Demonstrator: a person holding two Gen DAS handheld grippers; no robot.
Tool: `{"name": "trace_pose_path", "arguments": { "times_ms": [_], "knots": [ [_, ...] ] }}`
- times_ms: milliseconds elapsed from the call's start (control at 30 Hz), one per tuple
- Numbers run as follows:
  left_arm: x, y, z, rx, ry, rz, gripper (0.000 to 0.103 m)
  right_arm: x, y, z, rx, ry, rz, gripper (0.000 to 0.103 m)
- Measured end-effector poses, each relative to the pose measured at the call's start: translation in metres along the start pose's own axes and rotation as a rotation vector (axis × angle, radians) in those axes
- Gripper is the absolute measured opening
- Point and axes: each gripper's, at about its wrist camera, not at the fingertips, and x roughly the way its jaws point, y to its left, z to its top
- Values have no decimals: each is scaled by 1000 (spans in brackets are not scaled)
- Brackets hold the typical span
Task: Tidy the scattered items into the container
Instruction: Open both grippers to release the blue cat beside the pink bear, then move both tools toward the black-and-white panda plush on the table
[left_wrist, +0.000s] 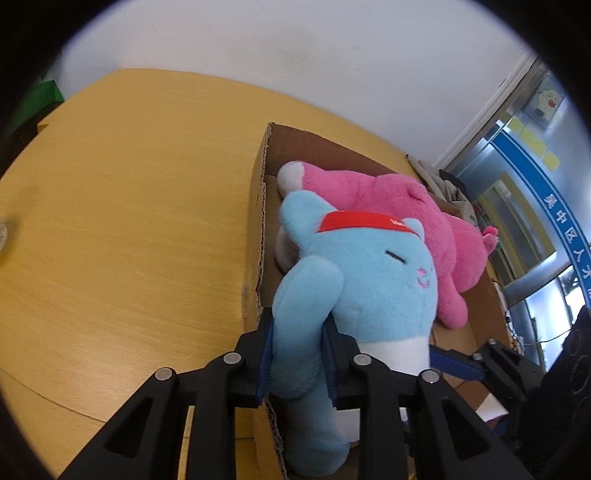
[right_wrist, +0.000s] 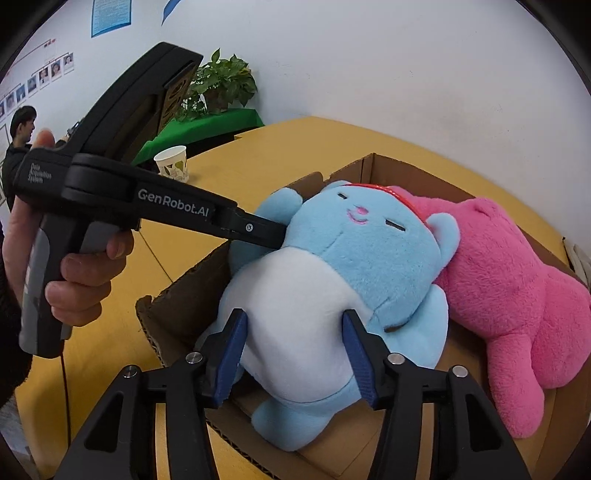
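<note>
Blue plush toy (right_wrist: 332, 295) sits in the cardboard box (left_wrist: 258, 229), head against the pink plush toy (right_wrist: 517, 295). The right gripper (right_wrist: 295, 354) has its blue pads pressed into the white belly, one each side, grasping it. From the left wrist view, the left gripper (left_wrist: 297, 354) clenches the toy's blue arm between its fingers. Only the right view shows the hand (right_wrist: 74, 273) on the left tool's handle, a paper cup (right_wrist: 171, 162) and a plant (right_wrist: 218, 85) beyond; the left view shows bare tabletop (left_wrist: 129, 221).
</note>
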Motion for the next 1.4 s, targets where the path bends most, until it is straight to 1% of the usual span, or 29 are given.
{"name": "trace_pose_path", "arguments": {
  "times_ms": [33,67,100,133,167,200,233,267,300,333,433,533,600,667,767,900,1067,1167,1233,1300,1400],
  "knots": [
    [-3,-2,0,2,-7,1,27,-5,-3,1,13,1,2,66],
    [-9,-5,0,1,-20,0,32,-12,-8,3,23,-5,3,68],
    [-18,-8,-1,7,-42,6,37,-20,-11,3,26,-11,0,79],
    [-28,-13,-3,22,-70,20,47,-29,-13,4,27,-22,-17,92],
    [-41,-18,-5,38,-103,34,52,-44,-13,3,26,-39,-40,97],
    [-53,-25,-8,57,-131,43,53,-57,-13,2,24,-56,-55,99],
    [-68,-34,-11,79,-159,52,57,-73,-15,2,23,-75,-68,100],
    [-80,-42,-14,96,-180,63,65,-89,-15,3,29,-95,-83,101],
    [-97,-52,-21,113,-210,80,71,-104,-17,2,39,-111,-104,103],
    [-111,-62,-28,125,-243,95,79,-121,-18,1,55,-127,-133,103],
    [-145,-92,-50,177,-313,109,80,-152,-22,-1,108,-151,-193,103],
    [-167,-118,-73,195,-356,105,80,-181,-17,-14,171,-164,-230,103],
    [-176,-132,-90,193,-369,100,80,-193,-11,-23,184,-164,-259,103],
    [-180,-143,-104,196,-365,109,80,-209,-5,-38,199,-169,-270,103],
    [-182,-158,-126,203,-373,144,80,-229,7,-55,204,-182,-295,103],
    [-185,-177,-150,208,-370,134,80,-246,15,-74,209,-185,-345,103],
    [-192,-201,-174,234,-393,134,80,-264,17,-94,231,-195,-368,103],
    [-193,-213,-183,270,-400,144,80,-275,17,-103,231,-206,-392,103],
    [-195,-222,-185,297,-402,138,80,-283,13,-106,249,-225,-401,103],
    [-195,-231,-186,315,-404,122,80,-289,8,-109,268,-239,-409,103],
    [-191,-239,-189,320,-388,95,80,-296,-1,-114,300,-245,-424,103]
  ]
}}
